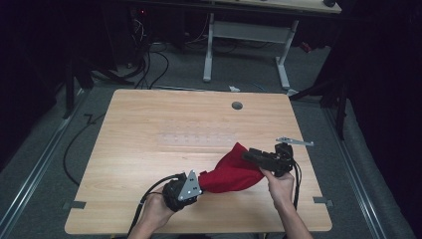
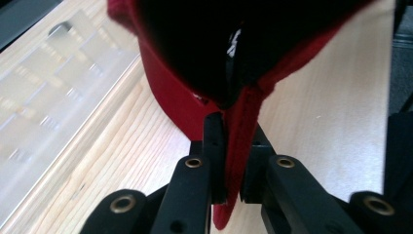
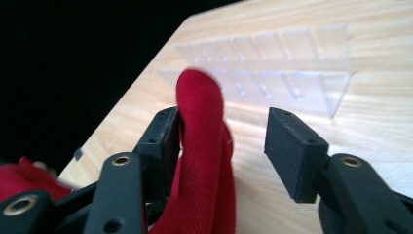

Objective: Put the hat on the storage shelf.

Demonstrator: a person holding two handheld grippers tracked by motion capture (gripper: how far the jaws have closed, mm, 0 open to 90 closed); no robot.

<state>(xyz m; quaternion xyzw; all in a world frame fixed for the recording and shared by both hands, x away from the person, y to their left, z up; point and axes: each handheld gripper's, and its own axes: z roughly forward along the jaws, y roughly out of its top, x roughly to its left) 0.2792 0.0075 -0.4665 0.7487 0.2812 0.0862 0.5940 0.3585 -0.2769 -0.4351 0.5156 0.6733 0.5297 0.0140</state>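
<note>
Two tongs meet one red cloth (image 1: 233, 173), which lies bunched near the front right of the wooden table (image 1: 149, 149). We see the left tongs (image 2: 233, 161) clenched on a fold of the cloth's edge. We see the right tongs (image 3: 221, 141) released, jaws spread wide, a loop of cloth resting against one jaw. A clear plastic tray (image 3: 292, 68) lies just beyond the cloth.
</note>
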